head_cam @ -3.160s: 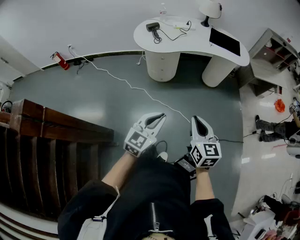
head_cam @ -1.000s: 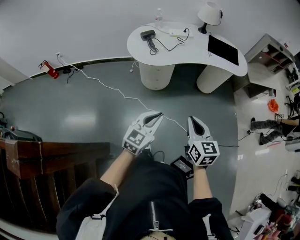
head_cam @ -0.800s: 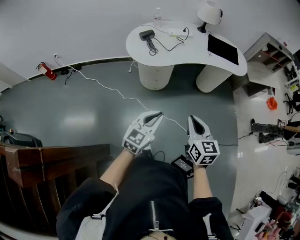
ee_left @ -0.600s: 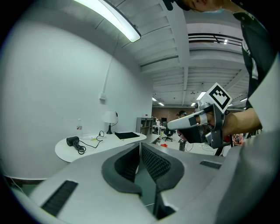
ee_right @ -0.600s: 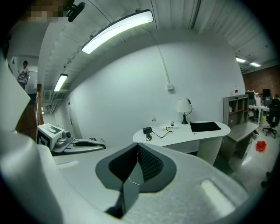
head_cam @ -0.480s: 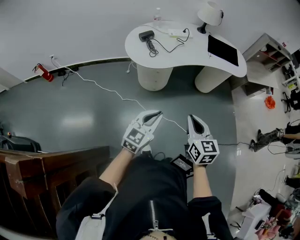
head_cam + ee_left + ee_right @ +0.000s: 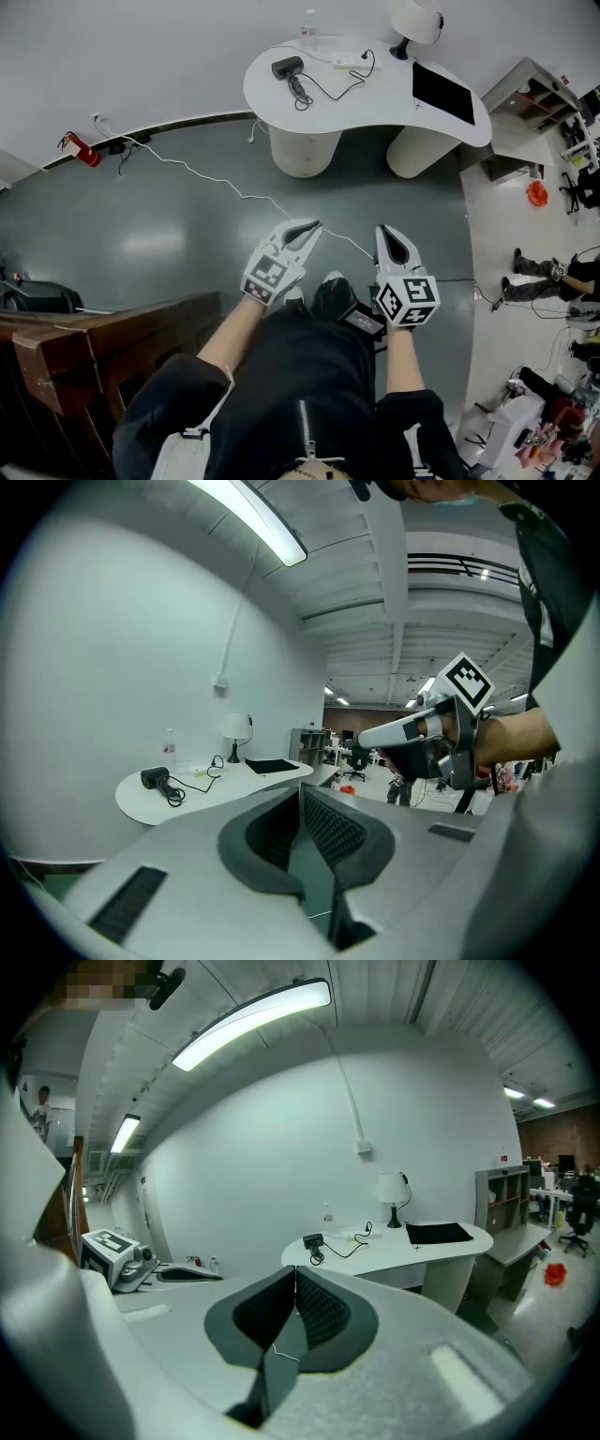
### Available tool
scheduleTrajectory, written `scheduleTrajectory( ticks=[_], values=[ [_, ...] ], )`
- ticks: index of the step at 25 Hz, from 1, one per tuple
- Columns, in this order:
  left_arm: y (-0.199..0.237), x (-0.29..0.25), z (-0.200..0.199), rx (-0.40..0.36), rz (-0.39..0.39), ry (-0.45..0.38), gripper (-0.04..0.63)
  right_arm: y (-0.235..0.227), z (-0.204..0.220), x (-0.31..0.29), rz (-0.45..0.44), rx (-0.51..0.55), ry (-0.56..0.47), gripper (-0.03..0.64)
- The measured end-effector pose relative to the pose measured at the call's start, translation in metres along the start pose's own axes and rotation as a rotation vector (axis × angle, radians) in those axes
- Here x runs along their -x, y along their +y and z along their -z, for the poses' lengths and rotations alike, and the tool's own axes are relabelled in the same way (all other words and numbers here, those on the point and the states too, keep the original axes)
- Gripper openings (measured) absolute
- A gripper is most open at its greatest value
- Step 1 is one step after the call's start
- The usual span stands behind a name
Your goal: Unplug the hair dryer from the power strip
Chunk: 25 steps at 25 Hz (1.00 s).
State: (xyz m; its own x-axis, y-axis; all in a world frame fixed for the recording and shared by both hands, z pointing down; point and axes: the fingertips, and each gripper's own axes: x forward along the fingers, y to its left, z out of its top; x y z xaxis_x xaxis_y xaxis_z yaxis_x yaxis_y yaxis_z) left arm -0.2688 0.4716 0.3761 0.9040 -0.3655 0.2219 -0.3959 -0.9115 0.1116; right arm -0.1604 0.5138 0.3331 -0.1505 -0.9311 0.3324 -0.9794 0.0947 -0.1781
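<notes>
The black hair dryer (image 7: 286, 67) lies on a white curved table (image 7: 375, 98) far ahead. Its black cord (image 7: 323, 89) runs to a white power strip (image 7: 349, 58) near the table's back edge. My left gripper (image 7: 309, 228) and right gripper (image 7: 389, 234) are held side by side in front of my body, both shut and empty, well short of the table. In the left gripper view the hair dryer (image 7: 155, 778) is small at the left, past the shut jaw tips (image 7: 300, 787). The right gripper view shows the hair dryer (image 7: 312, 1240) just above its shut tips (image 7: 296, 1269).
A white lamp (image 7: 417, 19), a water bottle (image 7: 308, 21) and a black flat pad (image 7: 445, 84) share the table. A white cable (image 7: 216, 178) crosses the grey floor. A wooden railing (image 7: 94, 337) stands at lower left, a shelf unit (image 7: 553, 94) at right.
The table sits slightly further left in the head view and the wooden railing has slid down and left. A shoe now shows between the grippers. Both grippers stay shut.
</notes>
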Motion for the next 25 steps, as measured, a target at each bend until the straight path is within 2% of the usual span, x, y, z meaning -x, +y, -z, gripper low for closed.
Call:
scheduleTrajectory(
  ticks=[13, 25],
  values=[
    [0.027, -0.025, -0.001, 0.013, -0.022, 0.011, 0.026, -0.016, -0.005, -0.034, -0.033, -0.012, 0.001, 0.005],
    [0.065, -0.096, -0.022, 0.01, -0.039, 0.038, 0.026, -0.078, -0.04, -0.089, -0.054, -0.025, -0.007, 0.005]
  ],
)
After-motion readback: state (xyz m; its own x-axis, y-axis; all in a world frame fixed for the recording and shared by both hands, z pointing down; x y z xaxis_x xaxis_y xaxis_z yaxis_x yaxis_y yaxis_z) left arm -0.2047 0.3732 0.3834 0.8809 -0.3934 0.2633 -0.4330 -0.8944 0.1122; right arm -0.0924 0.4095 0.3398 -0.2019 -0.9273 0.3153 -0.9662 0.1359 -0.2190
